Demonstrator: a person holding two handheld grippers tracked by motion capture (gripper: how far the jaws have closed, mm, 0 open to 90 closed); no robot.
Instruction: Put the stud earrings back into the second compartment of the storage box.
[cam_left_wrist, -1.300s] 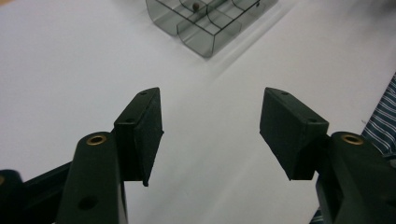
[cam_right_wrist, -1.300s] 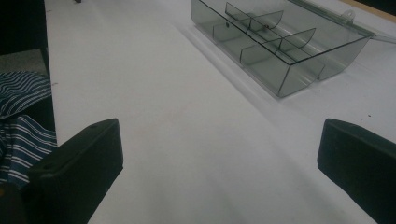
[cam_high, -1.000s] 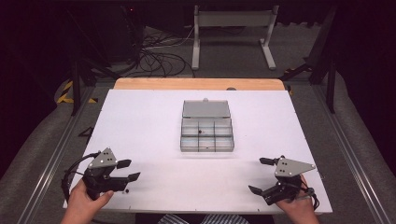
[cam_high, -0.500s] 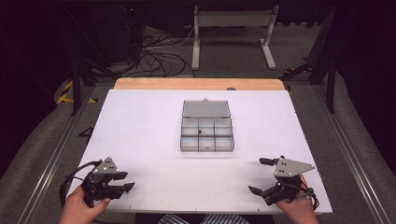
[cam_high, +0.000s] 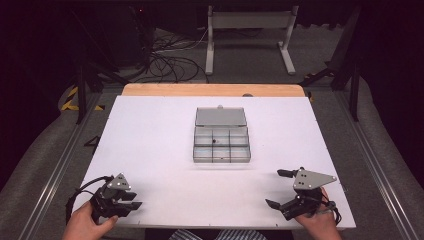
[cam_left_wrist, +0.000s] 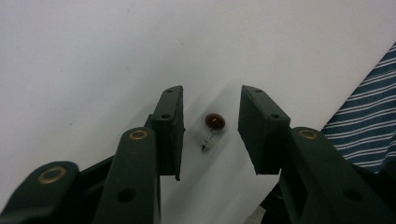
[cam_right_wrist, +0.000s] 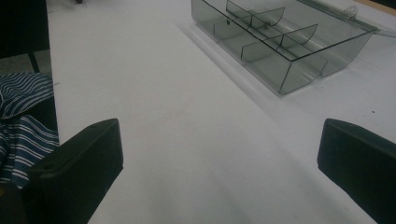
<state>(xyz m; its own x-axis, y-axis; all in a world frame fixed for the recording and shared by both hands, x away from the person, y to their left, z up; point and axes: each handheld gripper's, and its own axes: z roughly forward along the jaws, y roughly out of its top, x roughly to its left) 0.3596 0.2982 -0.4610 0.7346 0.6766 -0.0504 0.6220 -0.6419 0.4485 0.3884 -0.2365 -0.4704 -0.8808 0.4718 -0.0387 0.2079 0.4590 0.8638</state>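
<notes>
A: Start with the high view. What lies on the surface (cam_high: 150, 140)?

B: It is a flat, matte white board with a strip of pale wood along its far edge. At the centre sits a clear, grey-tinted plastic organizer box (cam_high: 221, 141), rectangular, split by thin dividers into small compartments, its lid laid open flat toward the upper side. A tiny dark speck sits in one upper compartment; I cannot tell what it is.

A: And the tools?

B: The left hand-held gripper (cam_high: 131, 201) is at the lower left of the frame, the right hand-held gripper (cam_high: 280, 189) at the lower right, each topped by a grey three-cornered plate. The right one's black jaws stand wide apart.

A: The left gripper view?

B: Two blocky matte-black jaws are parted with nothing between their faces. On the white surface, seen in the gap, lies a small bulb (cam_left_wrist: 212, 127): a rounded, glossy dark-red head with thin clear glass and wire leads below. Blue-and-white striped cloth (cam_left_wrist: 364, 126) shows at the right edge.

A: The right gripper view?

B: Jaws spread to both lower corners, holding nothing. The box is at the upper right, its walls smooth and translucent with curved dividers.
</notes>
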